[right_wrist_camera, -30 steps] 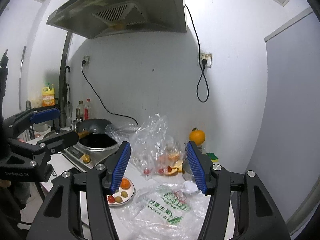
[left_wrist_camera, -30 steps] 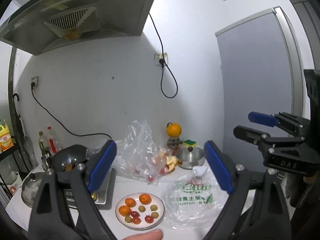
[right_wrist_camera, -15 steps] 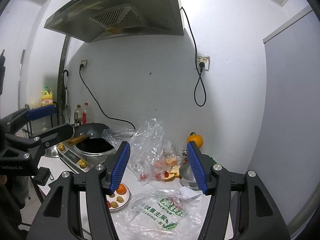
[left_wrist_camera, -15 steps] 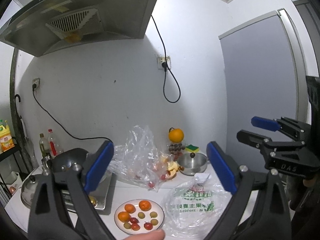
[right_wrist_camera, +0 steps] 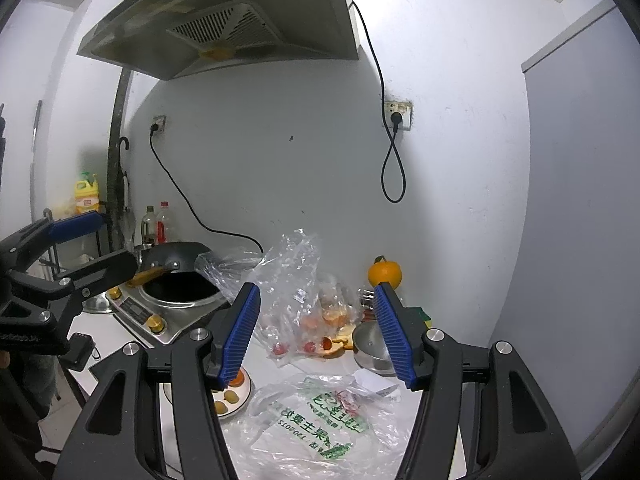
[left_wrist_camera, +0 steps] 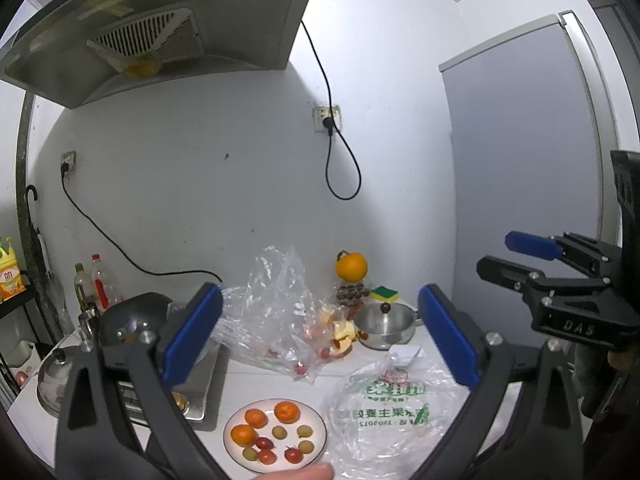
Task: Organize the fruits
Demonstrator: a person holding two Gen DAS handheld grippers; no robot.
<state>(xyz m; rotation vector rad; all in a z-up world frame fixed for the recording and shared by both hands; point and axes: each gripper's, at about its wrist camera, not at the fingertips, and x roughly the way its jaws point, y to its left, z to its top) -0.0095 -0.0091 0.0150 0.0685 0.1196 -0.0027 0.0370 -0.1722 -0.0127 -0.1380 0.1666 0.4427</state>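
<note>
A white plate (left_wrist_camera: 316, 426) at the counter's front holds three small oranges, several green fruits and red cherry tomatoes; it shows partly behind a finger in the right wrist view (right_wrist_camera: 245, 393). A printed plastic bag (left_wrist_camera: 394, 404) lies flat right of the plate. A crumpled clear bag (left_wrist_camera: 288, 312) with tomatoes and peel sits behind. A big orange (left_wrist_camera: 351, 266) stands at the back wall. My left gripper (left_wrist_camera: 320, 340) is open and empty, high above the counter. My right gripper (right_wrist_camera: 316, 336) is open and empty, also high.
A steel pot (left_wrist_camera: 384, 322) with grapes behind it and a sponge (left_wrist_camera: 384, 292) sit at back right. An induction cooker with a black wok (right_wrist_camera: 180, 280) is on the left, with bottles (left_wrist_camera: 96, 284) and a lid (left_wrist_camera: 56, 376) nearby. A range hood (left_wrist_camera: 152, 28) hangs overhead.
Both grippers have risen and pulled back a little, so the counter sits lower in both views. Jaws stay open. Nothing on the counter moved.
</note>
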